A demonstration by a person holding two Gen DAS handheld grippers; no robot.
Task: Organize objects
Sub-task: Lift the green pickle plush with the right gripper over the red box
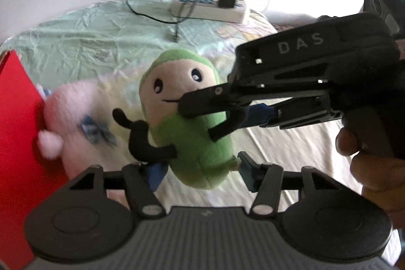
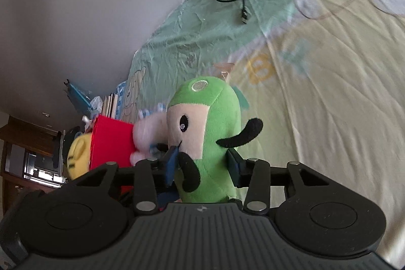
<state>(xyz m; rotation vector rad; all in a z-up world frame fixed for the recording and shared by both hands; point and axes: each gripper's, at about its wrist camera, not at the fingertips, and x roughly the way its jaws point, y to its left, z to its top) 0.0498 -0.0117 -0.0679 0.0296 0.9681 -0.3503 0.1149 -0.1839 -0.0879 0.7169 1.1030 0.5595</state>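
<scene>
Green plush toy (image 1: 187,123) held upright above the bed's wall-side edge, pinched across its middle by right gripper (image 2: 202,163), lower end between left gripper (image 1: 200,168)'s wider-set fingers, red box (image 1: 17,133) just left.

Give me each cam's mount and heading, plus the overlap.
Left wrist: on the left gripper, facing the green plush and power strip; right gripper and a hand show.
Right wrist: on the right gripper, facing along the bed; only its own fingers show.
Shared: green plush, pink plush, red box, power strip.
</scene>
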